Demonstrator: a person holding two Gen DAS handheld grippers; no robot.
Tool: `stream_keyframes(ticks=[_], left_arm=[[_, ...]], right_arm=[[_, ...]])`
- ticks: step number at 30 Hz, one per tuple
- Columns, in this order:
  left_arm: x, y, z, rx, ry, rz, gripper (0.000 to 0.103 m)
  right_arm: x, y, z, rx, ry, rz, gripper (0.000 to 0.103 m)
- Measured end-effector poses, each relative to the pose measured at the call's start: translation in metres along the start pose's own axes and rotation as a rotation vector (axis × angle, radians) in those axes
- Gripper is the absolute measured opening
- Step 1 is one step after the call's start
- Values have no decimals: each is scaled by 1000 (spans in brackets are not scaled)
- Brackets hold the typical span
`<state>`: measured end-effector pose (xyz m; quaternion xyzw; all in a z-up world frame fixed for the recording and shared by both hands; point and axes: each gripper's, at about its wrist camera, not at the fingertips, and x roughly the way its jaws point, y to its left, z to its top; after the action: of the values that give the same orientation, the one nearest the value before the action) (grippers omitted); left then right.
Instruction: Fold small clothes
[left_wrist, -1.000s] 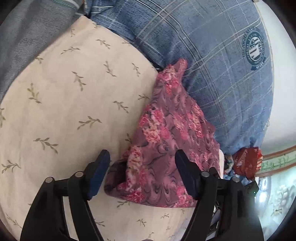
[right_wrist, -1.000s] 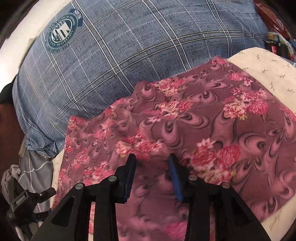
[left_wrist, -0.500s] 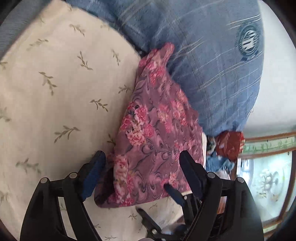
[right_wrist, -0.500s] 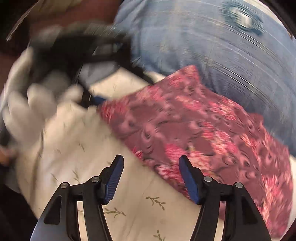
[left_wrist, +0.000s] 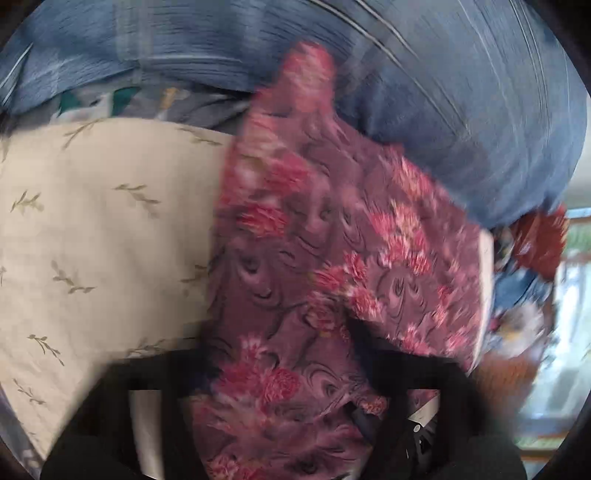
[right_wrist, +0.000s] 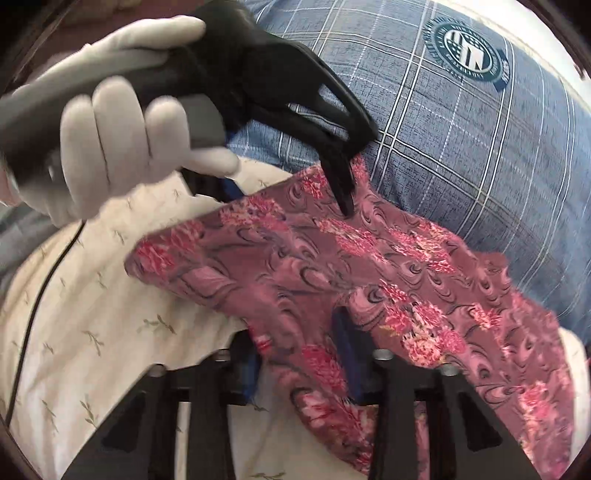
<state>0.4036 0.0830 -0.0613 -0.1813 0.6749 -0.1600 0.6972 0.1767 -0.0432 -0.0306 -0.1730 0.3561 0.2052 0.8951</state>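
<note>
Floral garment (right_wrist: 388, 266) lies on the leaf-print sheet (right_wrist: 92, 332), its far edge against the plaid pillow (right_wrist: 461, 147) behind; gloved hand (right_wrist: 122, 122) above-left.

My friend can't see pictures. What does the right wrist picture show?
The right tongs pinch the near edge of a purple flowered cloth lying on a cream sheet. A white-gloved hand holds the left tongs, whose tips touch the cloth's far edge, by a blue checked pillow.

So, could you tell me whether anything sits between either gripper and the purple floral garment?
Nothing visible does: the purple floral garment is bunched between the right gripper jaws, and the left gripper has just closed on another part.
</note>
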Motion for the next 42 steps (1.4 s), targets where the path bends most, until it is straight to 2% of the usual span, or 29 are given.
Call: stream_keyframes(ticks=[1,2,5,8,10,13,16,20,26,31,33,35,37,38,39,40,42], left_arm=[[0,-3,-2,-9,-5,24,20],[-3,-5,-3,-18,-22,33,10],[-21,-15,-8,-49,-78,-7,9],[-44,-40,-9,-60,-132,-72,9],[-55,-65,-10,-45,-154,-105,9],[-59,-114,-8,19,-179,-99,9],[-48,-165,-8,83,-181,-99,9],[-20,-226,-12,162,-140,-102,9],[55,-298,-18,257,-61,-17,11],[86,-317,-25,290,-37,22,20],[83,-319,-26,288,-29,-50,20],[66,-318,-25,262,-52,-155,22],[47,-313,-23,247,-101,-194,32],[37,-308,-21,237,-130,-186,41],[27,-300,-19,222,-162,-172,46],[18,-287,-16,196,-191,-153,46],[10,-262,-11,151,-197,-129,46]], right_arm=[[-3,-2,1,21,-11,21,14],[-6,-5,2,51,-21,40,10],[-23,-26,4,199,-88,99,9],[-41,-54,1,377,-154,165,9],[-49,-81,-5,522,-196,232,9],[-65,-119,-25,736,-267,313,8],[-83,-157,-52,927,-337,347,8],[-96,-203,-102,1195,-428,376,7],[-95,-231,-160,1474,-484,381,7],[-70,-239,-195,1657,-440,394,7],[-59,-242,-203,1707,-407,396,11],[-56,-241,-210,1738,-399,410,8],[-53,-243,-209,1734,-396,408,8],[-53,-242,-206,1725,-391,401,8],[-53,-242,-205,1722,-387,397,9],[-54,-243,-204,1721,-383,392,9],[-59,-243,-201,1720,-376,375,13]])
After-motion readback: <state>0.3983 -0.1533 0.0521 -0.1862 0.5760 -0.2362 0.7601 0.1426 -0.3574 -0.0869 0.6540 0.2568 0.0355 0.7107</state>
